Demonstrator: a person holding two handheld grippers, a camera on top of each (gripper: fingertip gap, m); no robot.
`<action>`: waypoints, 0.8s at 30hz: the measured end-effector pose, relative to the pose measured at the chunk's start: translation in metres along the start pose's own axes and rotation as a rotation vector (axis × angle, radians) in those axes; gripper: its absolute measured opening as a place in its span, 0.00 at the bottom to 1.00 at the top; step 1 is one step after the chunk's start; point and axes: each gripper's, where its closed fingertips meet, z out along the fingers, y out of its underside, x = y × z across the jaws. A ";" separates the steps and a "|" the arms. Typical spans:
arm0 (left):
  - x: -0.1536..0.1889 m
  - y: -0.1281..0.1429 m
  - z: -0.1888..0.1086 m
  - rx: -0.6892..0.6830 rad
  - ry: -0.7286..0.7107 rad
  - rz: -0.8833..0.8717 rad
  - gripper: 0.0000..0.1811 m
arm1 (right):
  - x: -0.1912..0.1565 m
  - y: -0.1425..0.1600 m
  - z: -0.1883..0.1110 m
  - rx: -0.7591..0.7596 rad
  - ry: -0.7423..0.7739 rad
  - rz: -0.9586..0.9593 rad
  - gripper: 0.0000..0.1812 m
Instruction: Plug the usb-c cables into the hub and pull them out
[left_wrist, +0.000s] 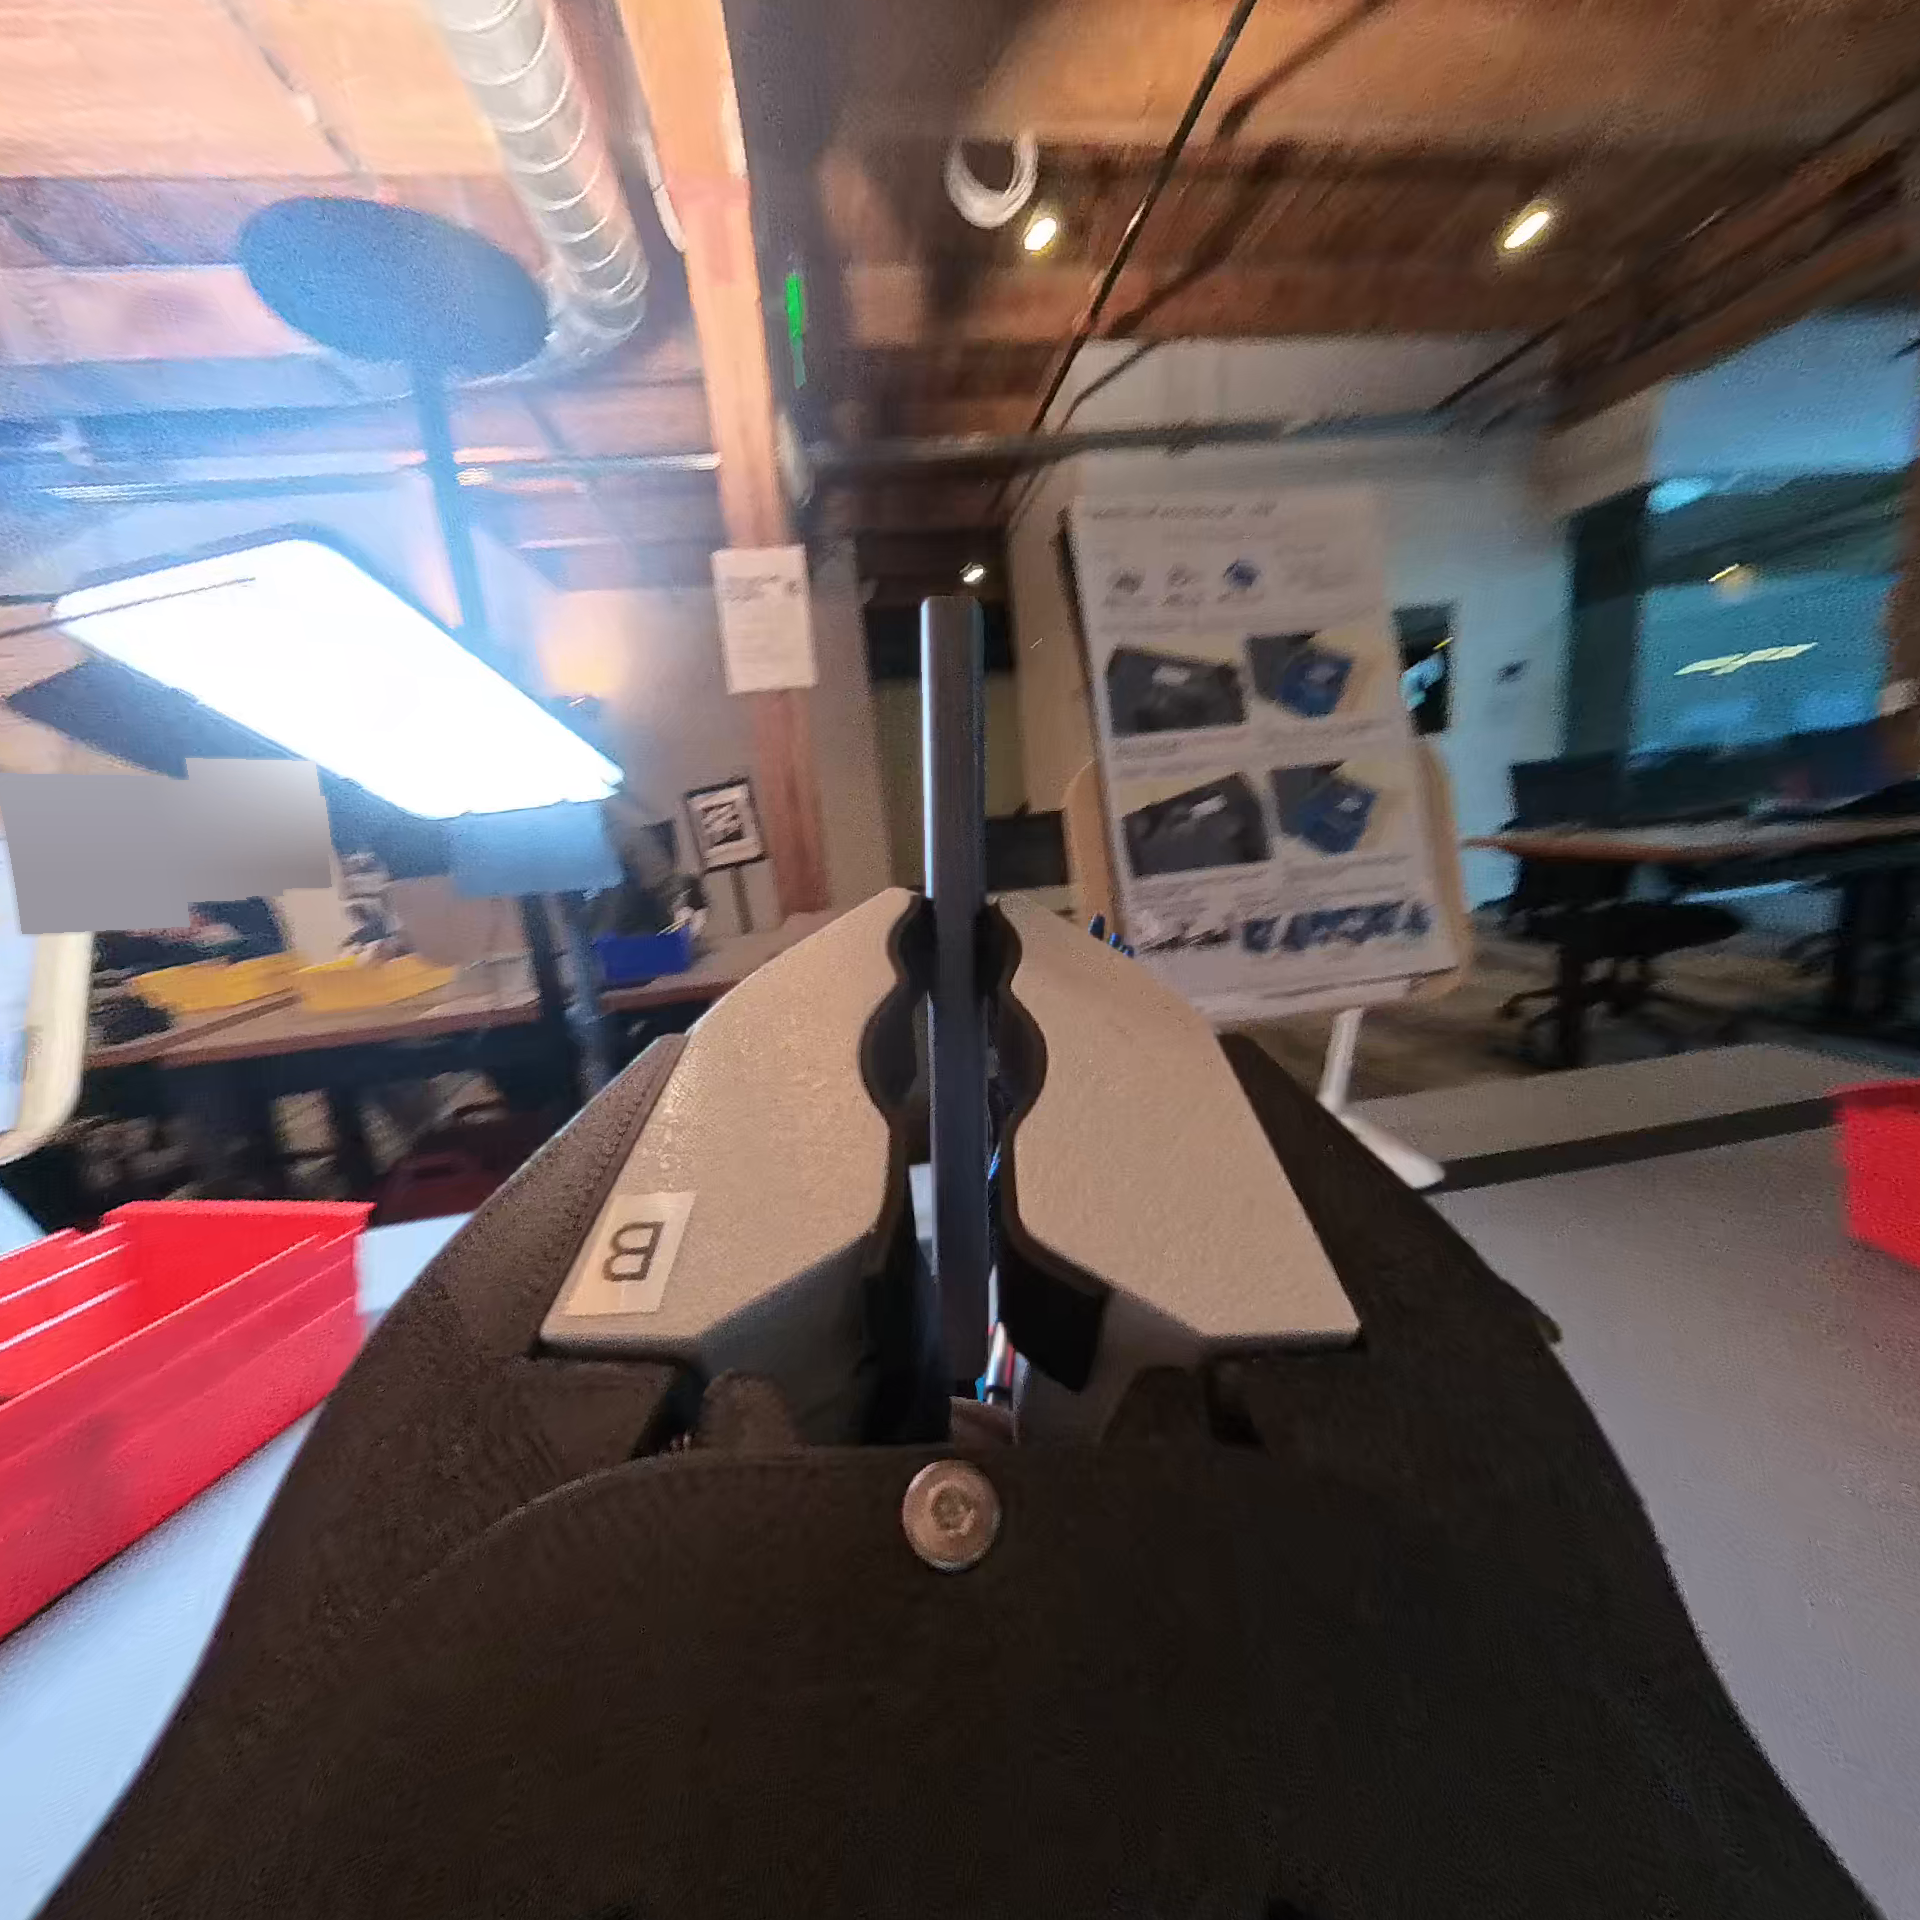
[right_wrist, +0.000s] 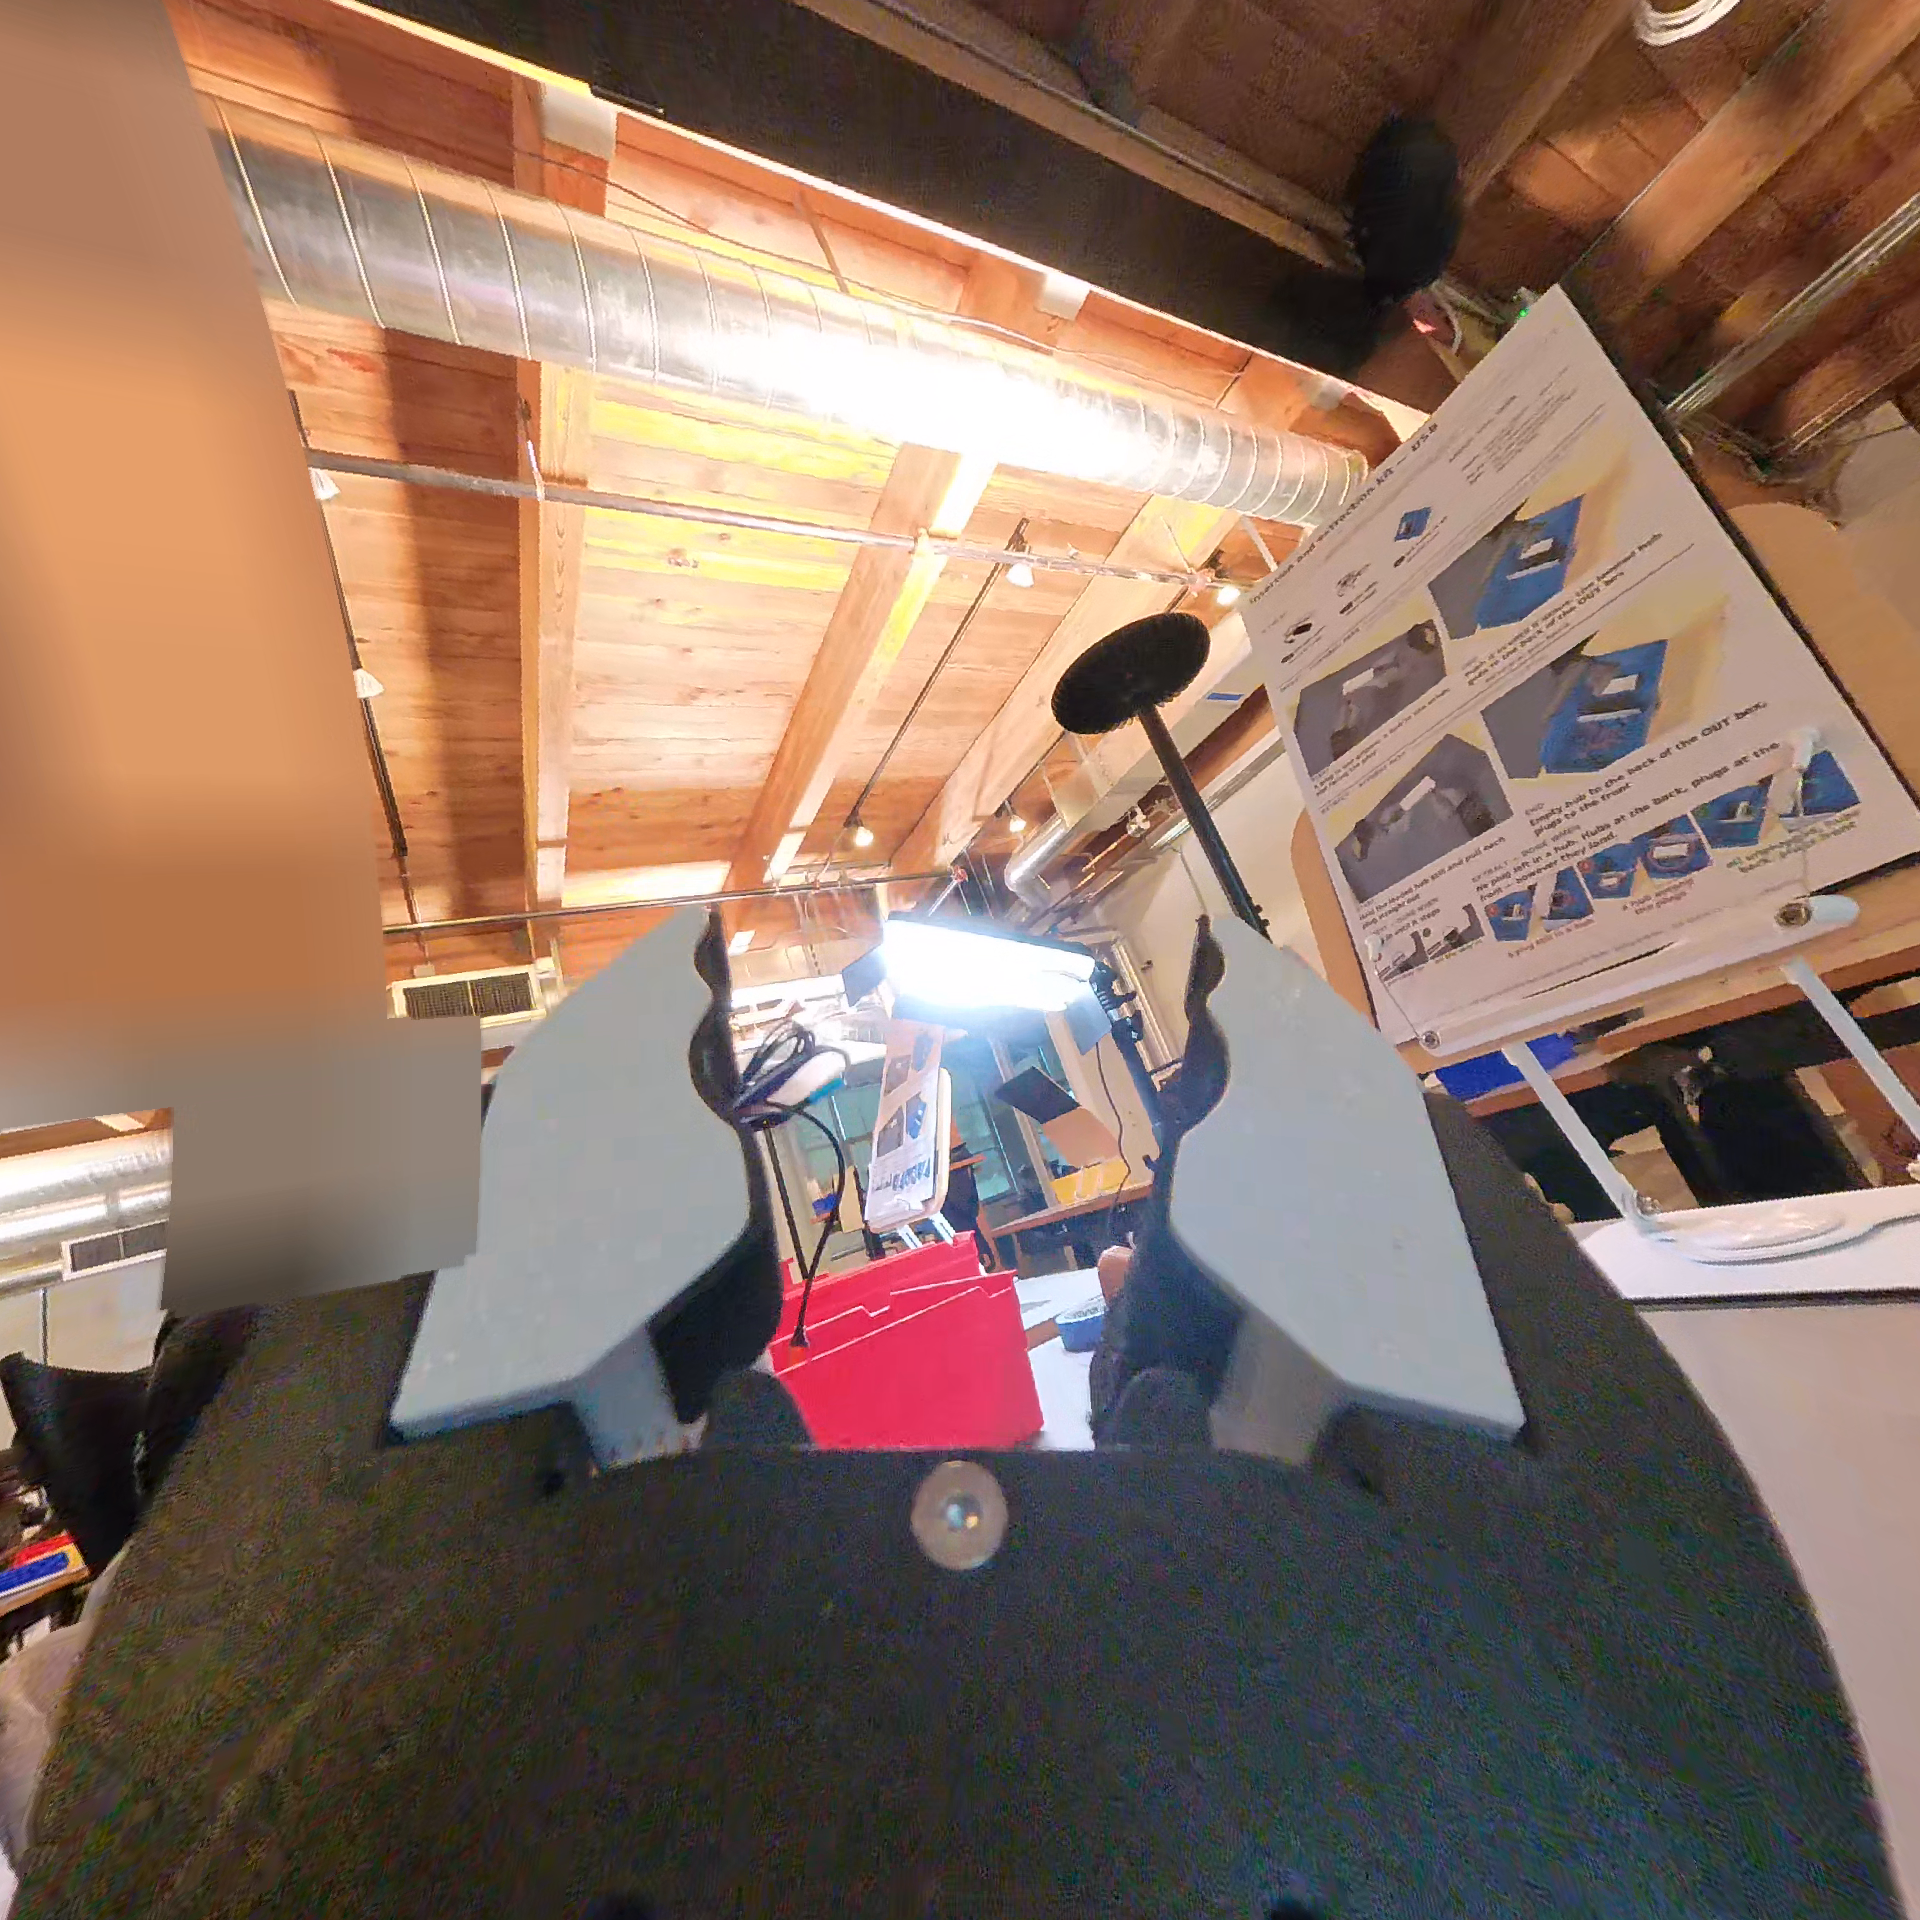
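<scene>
Left claw (left_wrist: 954, 935) clamps hub (left_wrist: 952, 727) edgewise

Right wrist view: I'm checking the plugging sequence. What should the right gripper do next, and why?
Probably tilt the right gripper down toward the table. It is open and empty, pointing up at the ceiling, while the left gripper is shut on a thin dark slab, likely the hub. No loose cable plug shows in either view, so it needs to find one.

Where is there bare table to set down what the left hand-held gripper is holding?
The left hand-held gripper is shut on a thin dark hub. To its right, grey table lies bare up to the red bin at the edge. The left side is crowded: a red divided bin leaves only a narrow strip.
</scene>
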 end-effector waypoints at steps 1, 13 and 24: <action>0.010 -0.007 0.000 0.030 0.043 -0.036 0.05 | -0.001 0.002 0.000 -0.010 -0.001 -0.010 0.46; 0.196 0.050 0.011 -0.026 0.576 -0.670 0.05 | 0.025 0.028 -0.003 -0.213 0.194 -0.377 0.24; 0.291 0.194 -0.007 -0.463 0.718 -0.852 0.05 | 0.013 0.052 -0.005 -0.407 0.127 -0.540 0.15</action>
